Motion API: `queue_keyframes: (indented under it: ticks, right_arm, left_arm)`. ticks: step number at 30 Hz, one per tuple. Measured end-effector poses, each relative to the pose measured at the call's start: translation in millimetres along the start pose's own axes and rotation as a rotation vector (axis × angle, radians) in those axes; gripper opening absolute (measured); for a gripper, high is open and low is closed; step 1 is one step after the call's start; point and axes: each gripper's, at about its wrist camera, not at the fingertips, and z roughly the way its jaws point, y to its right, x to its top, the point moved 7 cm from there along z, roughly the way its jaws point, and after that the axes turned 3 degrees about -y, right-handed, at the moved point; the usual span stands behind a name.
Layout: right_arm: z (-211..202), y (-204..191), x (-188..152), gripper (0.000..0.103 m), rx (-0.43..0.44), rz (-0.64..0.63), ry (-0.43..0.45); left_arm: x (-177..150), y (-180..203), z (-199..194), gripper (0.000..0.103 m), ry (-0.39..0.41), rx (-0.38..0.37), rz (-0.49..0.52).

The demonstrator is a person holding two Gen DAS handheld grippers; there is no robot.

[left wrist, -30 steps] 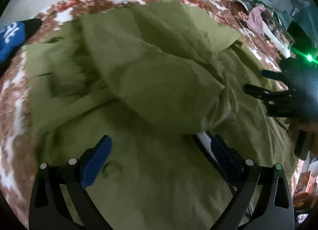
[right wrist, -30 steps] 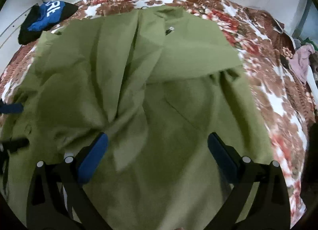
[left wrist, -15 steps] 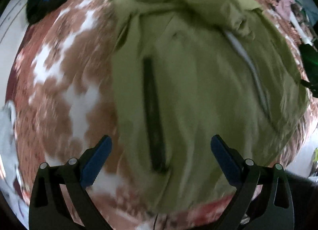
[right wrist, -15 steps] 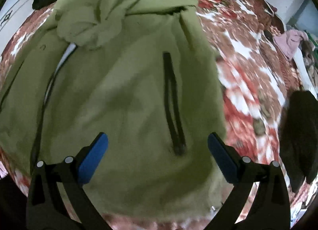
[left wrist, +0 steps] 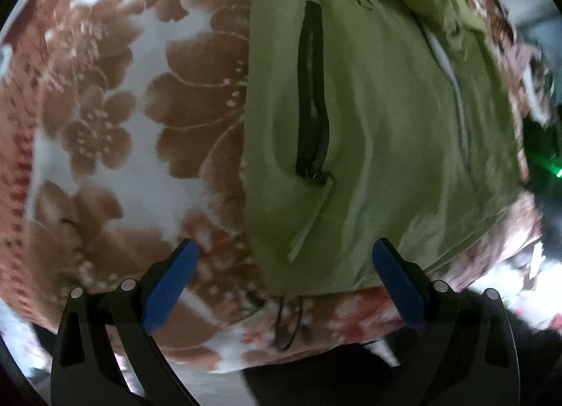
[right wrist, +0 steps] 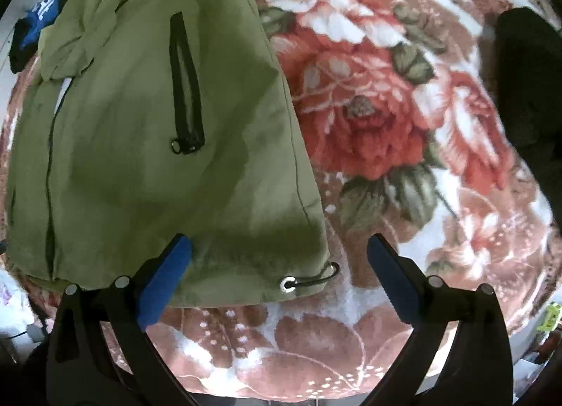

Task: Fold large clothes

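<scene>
I have both tools poised low over the hem end of the olive jacket point(right wrist: 140, 146), which lies spread flat on the floral blanket point(right wrist: 368, 107). My left tool point(left wrist: 282, 265) has its jaws spread wide with nothing between them, straddling the jacket's left hem corner. My right tool point(right wrist: 279, 258) is equally wide and empty, straddling the right hem corner, where the drawcord eyelet point(right wrist: 288, 283) sits between the fingers.
</scene>
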Motion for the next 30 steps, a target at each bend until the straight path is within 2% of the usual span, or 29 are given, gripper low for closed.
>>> queue_keyframes:
  ticks: [2, 5, 9, 14, 16, 18, 21, 24, 26, 28, 30]
  right_arm:
    - [2.3, -1.9, 0.0, 0.098, 0.014, -0.019, -0.003]
    - [5.3, -9.9, -3.1, 0.098, 0.016, -0.058, -0.006]
    - [11.7, -18.6, -12.4, 0.098, 0.045, -0.068, -0.029]
    - [16.5, -17.6, -20.3, 0.097, 0.067, -0.059, -0.04]
    - [16.1, -11.6, -16.1, 0.096, 0.016, -0.068, -0.026]
    - [16.4, -3.1, -14.3, 0.097, 0.0, -0.053, -0.019]
    - [26.1, 3.3, -13.5, 0.098, 0.038, -0.031, -0.055]
    - [38.0, 7.7, -11.6, 0.099, 0.089, -0.016, -0.086]
    - [42.5, 7.5, -13.1, 0.099, 0.112, -0.02, -0.086]
    - [43.4, 5.9, -13.4, 0.095, 0.118, -0.033, -0.086]
    - [40.4, 4.3, -14.2, 0.076, 0.128, -0.048, -0.09]
  left_arm:
    - [2.6, -0.3, 4.5, 0.097, 0.002, -0.053, -0.016]
    - [3.8, 7.0, 10.5, 0.097, -0.006, -0.093, 0.013]
    - [-10.7, 8.3, 31.9, 0.096, -0.086, -0.079, 0.035]
    - [-22.3, 9.9, 37.7, 0.096, -0.104, -0.098, 0.038]
    - [-21.2, 12.1, 34.5, 0.095, -0.11, -0.116, 0.044]
    - [-19.5, 11.7, 31.4, 0.094, -0.105, -0.143, 0.028]
    - [-17.1, 5.7, 28.6, 0.092, -0.091, -0.179, -0.012]
    - [-14.4, 3.5, 27.7, 0.092, -0.06, -0.261, -0.083]
    - [-17.6, 4.4, 34.9, 0.09, -0.06, -0.269, -0.095]
    - [-19.2, 3.8, 40.0, 0.088, -0.067, -0.249, -0.066]
    - [-18.4, 1.9, 38.3, 0.084, -0.068, -0.243, -0.048]
